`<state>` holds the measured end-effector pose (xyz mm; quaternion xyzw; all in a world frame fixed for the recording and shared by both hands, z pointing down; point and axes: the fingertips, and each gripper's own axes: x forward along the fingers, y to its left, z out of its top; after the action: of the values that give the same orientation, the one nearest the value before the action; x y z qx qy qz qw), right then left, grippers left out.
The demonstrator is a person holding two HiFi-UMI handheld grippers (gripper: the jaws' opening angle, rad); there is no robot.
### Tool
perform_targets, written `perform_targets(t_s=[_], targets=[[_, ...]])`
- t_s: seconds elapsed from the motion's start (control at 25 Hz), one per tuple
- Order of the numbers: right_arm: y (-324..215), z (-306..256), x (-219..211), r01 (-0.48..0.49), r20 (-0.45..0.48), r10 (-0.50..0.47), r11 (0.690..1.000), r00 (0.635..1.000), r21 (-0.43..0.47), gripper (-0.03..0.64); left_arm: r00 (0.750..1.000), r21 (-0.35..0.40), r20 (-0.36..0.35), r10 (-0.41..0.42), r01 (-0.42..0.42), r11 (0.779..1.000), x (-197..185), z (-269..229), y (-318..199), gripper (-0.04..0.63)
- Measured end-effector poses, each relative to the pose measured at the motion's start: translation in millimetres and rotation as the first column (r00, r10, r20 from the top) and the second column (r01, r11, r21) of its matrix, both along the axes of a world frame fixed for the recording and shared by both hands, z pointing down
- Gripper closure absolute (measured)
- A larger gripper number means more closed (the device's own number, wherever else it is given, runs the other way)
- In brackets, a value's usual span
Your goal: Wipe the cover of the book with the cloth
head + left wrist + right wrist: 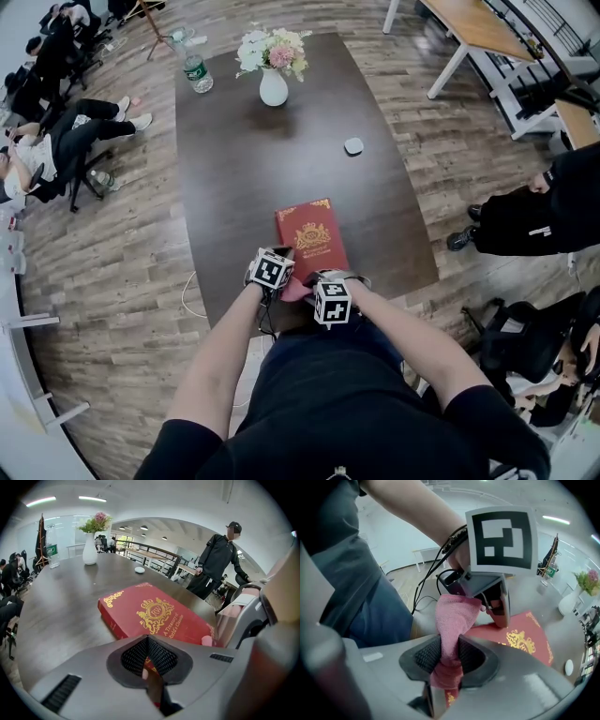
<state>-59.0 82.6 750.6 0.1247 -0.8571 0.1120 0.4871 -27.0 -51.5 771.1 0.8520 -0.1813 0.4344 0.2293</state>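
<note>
The right gripper [447, 657] is clamped on the pink cloth [452, 620] at the table's [234, 178] near edge. The left gripper [149, 657], its jaws together and empty, is beside it at the red book [311, 239]. A vase [273, 89] stands near the far edge.

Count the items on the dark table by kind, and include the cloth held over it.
Red book: 1
Vase of flowers: 1
Water bottle: 1
Small white round object: 1
Pink cloth: 1
Total: 5

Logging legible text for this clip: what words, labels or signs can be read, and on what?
"RW": crest on the red book cover.
"A Treasury of": below the crest; next line partly hidden.
Label on the water bottle and the green sign: too small to read.
</note>
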Motion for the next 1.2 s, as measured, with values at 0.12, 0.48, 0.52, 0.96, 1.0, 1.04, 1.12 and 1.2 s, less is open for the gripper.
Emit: perform_targets(t_s=[0.12, 0.48, 0.52, 0.96, 1.0, 1.04, 1.12, 1.2], targets=[[-1.5, 2.5, -15.1, 0.013, 0.015, -0.013, 1.000, 1.000, -0.002, 0.508, 1.000, -0.011, 0.003, -0.009, 0.009, 1.000, -0.1, 2.5, -0.1, 0.600], [-3.0, 14.9, -31.9, 0.044, -0.001, -0.044, 0.999, 0.999, 0.013, 0.508, 1.000, -0.009, 0.008, -0.011, 0.011, 1.000, 0.0, 1.7, 0.2, 0.600], [-2.1, 17.1, -31.1, 0.044, -0.006, -0.044, 0.999, 0.999, 0.014, 0.508, 1.000, -0.009, 0.007, -0.014, 0.014, 1.000, 0.3, 1.7, 0.5, 0.600], [-0.6, 18.9, -23.2, 0.002, 0.023, -0.002, 1.000, 1.000, 0.015, 0.508, 1.000, -0.016, 0.001, -0.027, 0.027, 1.000, 1.1, 2.4, 1.3, 0.600], [-1.0, 18.9, -21.7, -0.002, 0.024, 0.001, 1.000, 1.000, 0.016, 0.508, 1.000, -0.015, -0.001, -0.026, 0.026, 1.000, 1.3, 2.0, 0.7, 0.600], [-1.1, 19.1, -20.2, -0.004, 0.025, 0.004, 1.000, 1.000, 0.016, 0.508, 1.000, -0.011, -0.004, -0.024, 0.024, 1.000, 1.9, 1.2, 0.0, 0.600], [-0.3, 19.4, -16.7, -0.007, 0.027, 0.007, 1.000, 1.000, 0.013, 0.508, 1.000, -0.007, -0.003, -0.025, 0.025, 1.000, 2.5, -0.1, -1.0, 0.600], [-0.2, 18.9, -13.8, -0.012, 0.030, 0.011, 1.000, 0.999, 0.012, 0.508, 1.000, -0.009, 0.001, -0.027, 0.027, 1.000, 1.9, 1.2, -1.0, 0.600]])
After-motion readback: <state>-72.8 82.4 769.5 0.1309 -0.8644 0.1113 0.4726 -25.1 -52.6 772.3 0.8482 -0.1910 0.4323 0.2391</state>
